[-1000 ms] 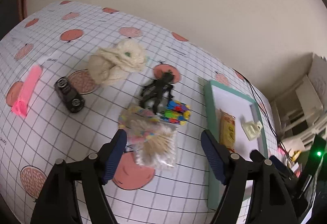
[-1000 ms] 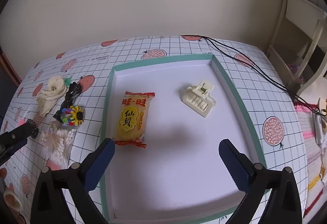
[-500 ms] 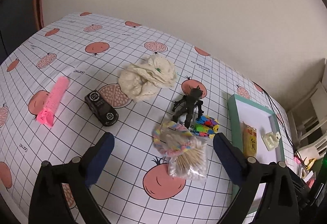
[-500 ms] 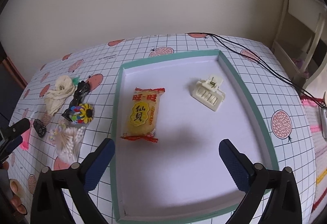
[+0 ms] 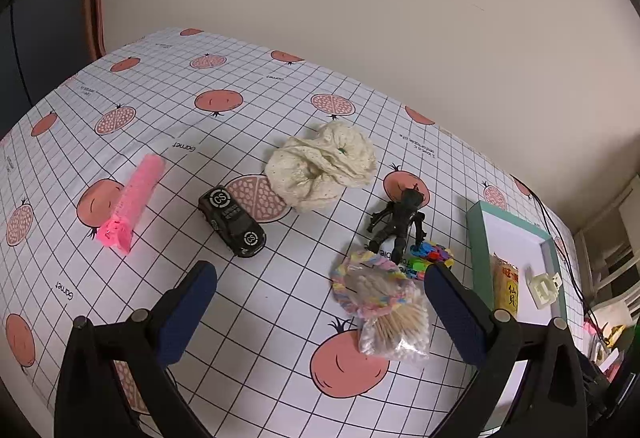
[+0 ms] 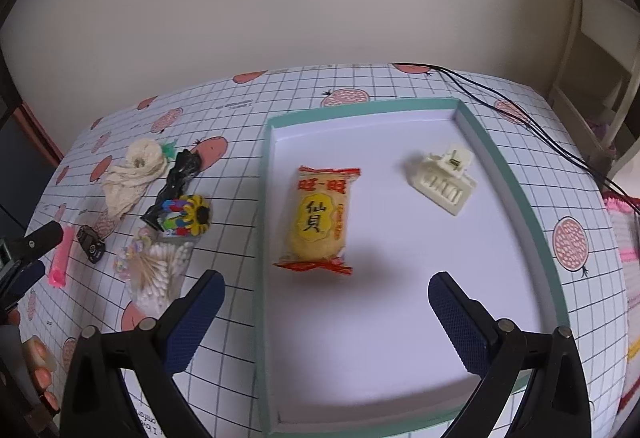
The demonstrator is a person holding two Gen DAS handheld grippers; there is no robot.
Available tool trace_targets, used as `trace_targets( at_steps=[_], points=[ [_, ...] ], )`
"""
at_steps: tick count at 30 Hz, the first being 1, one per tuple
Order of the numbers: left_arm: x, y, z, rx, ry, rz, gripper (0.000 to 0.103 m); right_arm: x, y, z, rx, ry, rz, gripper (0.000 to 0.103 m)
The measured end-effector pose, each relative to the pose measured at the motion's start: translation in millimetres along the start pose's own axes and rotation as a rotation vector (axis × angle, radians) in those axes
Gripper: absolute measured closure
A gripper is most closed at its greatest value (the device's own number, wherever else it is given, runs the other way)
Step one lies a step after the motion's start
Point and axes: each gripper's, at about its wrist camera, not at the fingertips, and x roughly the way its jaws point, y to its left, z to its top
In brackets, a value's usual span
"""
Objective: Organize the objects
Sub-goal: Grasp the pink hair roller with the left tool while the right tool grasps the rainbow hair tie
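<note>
1. A table covered by a grid-patterned cloth (image 6: 360, 86) printed with pomegranates is shown; everything below is placed relative to the tray on it.
2. A shallow white tray (image 6: 504, 174) with a teal rim is seen lying flat at the right end of the table, judged to be the collecting place for the organizing task.
3. Inside the tray, a yellow snack packet (image 6: 318, 218) is laid flat near its left wall, and a cream hair claw clip (image 6: 442, 178) rests toward its far right; both appear already sorted.
4. The right gripper (image 6: 326, 302) is held over the near half of the tray, its blue-padded jaws spread wide with nothing between them, probably left free for the next item.
5. The left gripper (image 5: 320, 290) is held above the cloth to the left of the tray, jaws likewise wide apart and empty, aimed at the unsorted things as if one is being chosen.
6. Left of the tray, a cream cloth bundle (image 5: 320, 166) lies farthest back.
7. A clear bag of cotton swabs (image 5: 394, 322) lies nearest the tray's left wall, with a pastel braided ring (image 5: 352, 270) resting on it.
8. A black action figure (image 5: 400, 222) lies behind the bag, touching a small multicoloured toy (image 5: 432, 254).
9. A pink tube-shaped thing (image 5: 132, 198) lies farthest left of the tray.
10. A black toy car (image 5: 232, 220) sits between it and the figure.
</note>
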Motion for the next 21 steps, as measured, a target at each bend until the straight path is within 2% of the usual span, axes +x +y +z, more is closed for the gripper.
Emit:
trace_targets(
  at_steps=[13,21],
  points=[
    [4.6,25.0,3.9,-0.024,0.008,0.038,0.000,7.3,42.5,-2.8,-0.050,-0.003,0.038,0.000],
    [4.2,56.6,7.2,-0.118,0.006,0.036,0.000,13.8,73.7,-5.8,-0.087,-0.002,0.070,0.000]
  ],
)
